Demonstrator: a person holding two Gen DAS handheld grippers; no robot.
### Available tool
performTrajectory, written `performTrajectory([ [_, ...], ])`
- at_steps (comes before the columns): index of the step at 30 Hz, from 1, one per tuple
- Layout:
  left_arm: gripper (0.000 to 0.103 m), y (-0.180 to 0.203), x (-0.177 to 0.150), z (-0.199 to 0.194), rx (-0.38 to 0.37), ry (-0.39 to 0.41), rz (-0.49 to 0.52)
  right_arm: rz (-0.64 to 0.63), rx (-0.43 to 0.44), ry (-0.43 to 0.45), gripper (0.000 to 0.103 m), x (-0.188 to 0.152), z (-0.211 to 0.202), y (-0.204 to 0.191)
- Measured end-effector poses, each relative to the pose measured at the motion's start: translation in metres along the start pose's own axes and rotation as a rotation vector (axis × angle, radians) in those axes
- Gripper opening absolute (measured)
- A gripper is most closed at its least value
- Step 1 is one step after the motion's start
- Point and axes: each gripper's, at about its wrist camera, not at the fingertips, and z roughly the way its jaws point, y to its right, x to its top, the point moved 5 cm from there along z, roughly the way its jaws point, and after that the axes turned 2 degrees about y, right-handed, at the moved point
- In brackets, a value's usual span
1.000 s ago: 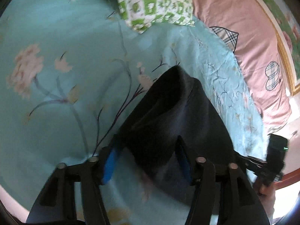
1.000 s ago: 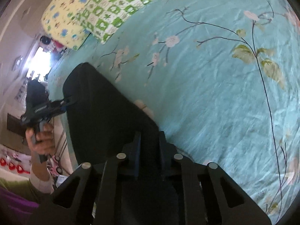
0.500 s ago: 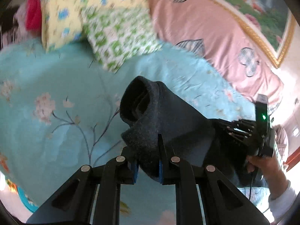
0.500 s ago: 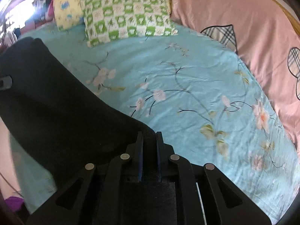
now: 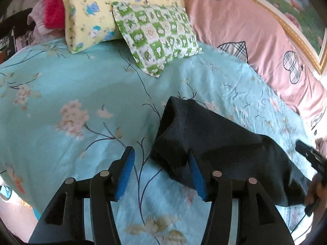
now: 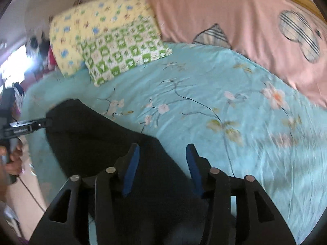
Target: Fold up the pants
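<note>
The dark charcoal, soft knit pants lie folded in a thick band on the turquoise floral bedsheet, well short of the pillows at the head of the bed and towards the bed's near edge; their long axis runs from a bunched, raised end near the middle of the sheet across to the side where the right hand works. The left gripper has just been opening and its blue-padded jaws now stand apart: the bunched end of the pants sits just ahead of them and against the inner face of the right-hand finger, while bare sheet shows in most of the gap, so nothing is clamped. The right gripper has likewise just been opening; in its own view the dark cloth passes under and between the spread fingers without being pinched, and the fabric's edge crosses the gap diagonally. Each hand thus stands over its own end of the band, the left at the bunched end and the right at the flatter end. A green-and-white checked pillow and a yellow printed pillow rest at the head of the bed, beside a pink quilt with plaid hearts. Any further fold would probably carry one end along this long axis towards the other.
</note>
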Motion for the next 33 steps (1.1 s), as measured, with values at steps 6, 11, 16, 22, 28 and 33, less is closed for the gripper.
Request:
performTrajectory([
  [6,0.055,0.037,0.003,-0.031,-0.050,0.044,0.076,0.160,0.017,0.033,0.049,-0.041,-0.058,0.024],
  [11,0.057,0.093,0.001,-0.034,-0.170,0.025,0.150,0.245,-0.003,0.042,0.049,-0.076,-0.094,0.036],
  [16,0.059,0.157,-0.013,-0.028,-0.267,-0.019,0.265,0.304,-0.036,0.052,0.049,-0.106,-0.122,0.044],
  [22,0.059,0.235,-0.034,-0.029,-0.381,-0.060,0.405,0.414,-0.073,0.088,0.049,-0.139,-0.157,0.060],
  [28,0.059,0.292,-0.053,-0.027,-0.474,-0.118,0.506,0.485,-0.132,0.106,0.049,-0.167,-0.181,0.073],
  [33,0.059,0.330,-0.069,-0.025,-0.534,-0.161,0.582,0.550,-0.164,0.130,0.049,-0.185,-0.199,0.084],
])
